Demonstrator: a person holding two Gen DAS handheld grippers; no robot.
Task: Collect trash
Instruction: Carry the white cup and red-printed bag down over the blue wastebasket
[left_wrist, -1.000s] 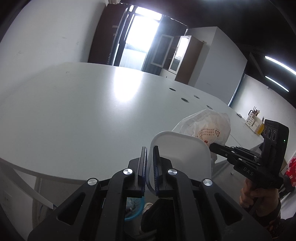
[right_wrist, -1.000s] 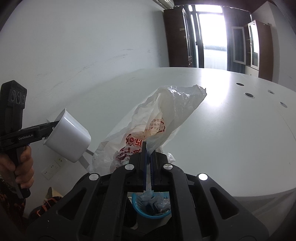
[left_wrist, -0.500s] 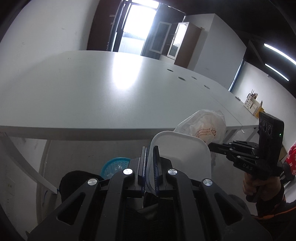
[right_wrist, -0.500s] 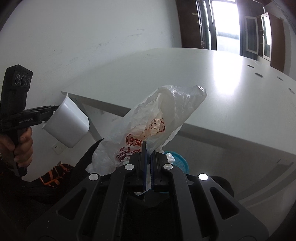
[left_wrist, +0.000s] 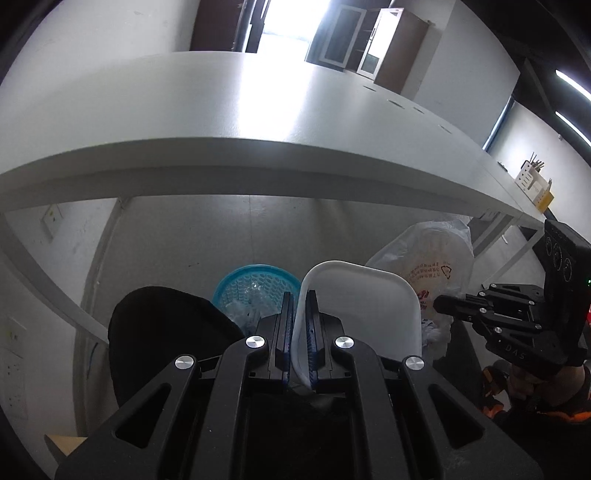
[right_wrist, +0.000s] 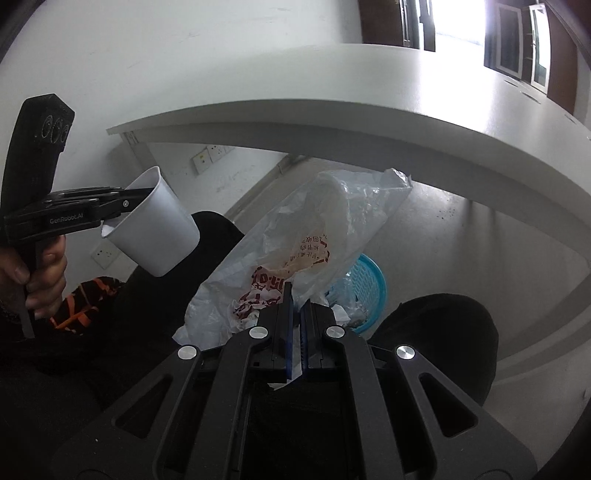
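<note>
The left gripper (left_wrist: 300, 325) has its jaws pinched on the rim of a white plastic cup (left_wrist: 364, 306), which tilts forward from the fingers with its mouth towards the camera. In the right wrist view the same cup (right_wrist: 157, 229) hangs in the air clear of the wall, well below the table edge.

The right gripper (right_wrist: 294, 314) is pressed together on a fold of a crumpled clear plastic bag (right_wrist: 314, 240) with red print. The bag billows up and forward from the jaws, its top corner reaching near the underside of the white table's (right_wrist: 369, 122) front edge without touching it.

Both grippers are below the tabletop. Its thick front edge (left_wrist: 258, 162) arches across the upper part of both views, with open floor beneath it back to the wall.

A blue mesh wastebasket (left_wrist: 255, 284) stands on the floor under the table, already holding crumpled wrappers. It sits between the person's two dark knees (left_wrist: 166, 332), ahead of both grippers. The bag overlaps the basket's near rim (right_wrist: 373, 291) in the right wrist view. A slanted white table leg (left_wrist: 40, 280) bounds the space at the left.
</note>
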